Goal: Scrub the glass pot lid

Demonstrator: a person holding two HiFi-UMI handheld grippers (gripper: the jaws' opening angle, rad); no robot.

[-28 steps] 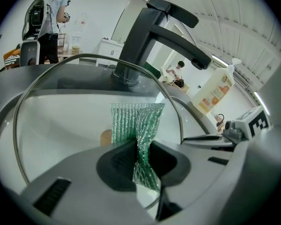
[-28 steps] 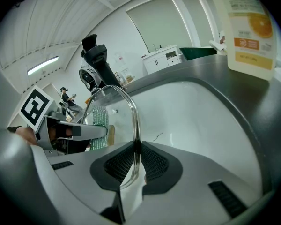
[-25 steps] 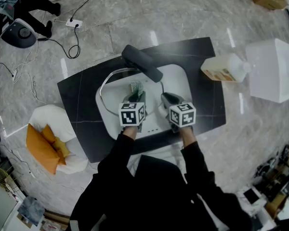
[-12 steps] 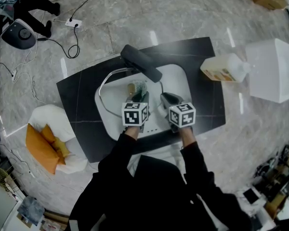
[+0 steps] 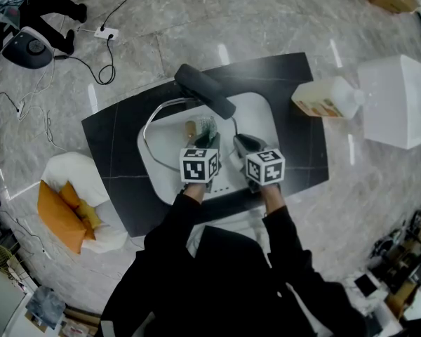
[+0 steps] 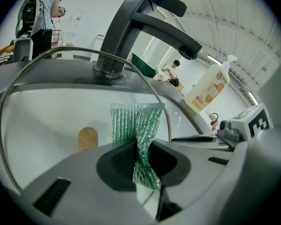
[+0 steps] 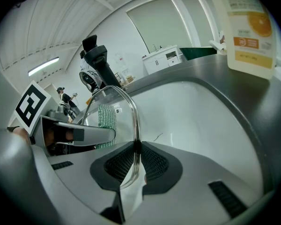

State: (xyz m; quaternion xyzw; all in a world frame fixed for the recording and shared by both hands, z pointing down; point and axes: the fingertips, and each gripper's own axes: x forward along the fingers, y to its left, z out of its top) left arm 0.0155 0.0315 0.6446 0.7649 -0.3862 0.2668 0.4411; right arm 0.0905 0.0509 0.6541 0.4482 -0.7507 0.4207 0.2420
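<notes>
Inside the white sink basin (image 5: 261,118) the round steel-rimmed glass pot lid (image 5: 170,133) stands on edge, the right gripper (image 7: 136,149) pinching its rim, seemingly to steady it, while the left gripper (image 6: 141,156) clamps a green mesh scrubber (image 6: 133,121) at the glass.

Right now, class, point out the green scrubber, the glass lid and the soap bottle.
green scrubber (image 6: 132,121): left gripper view, upper mesh.
glass lid (image 7: 135,123): right gripper view, metal rim.
soap bottle (image 5: 328,98): head view, body.
</notes>
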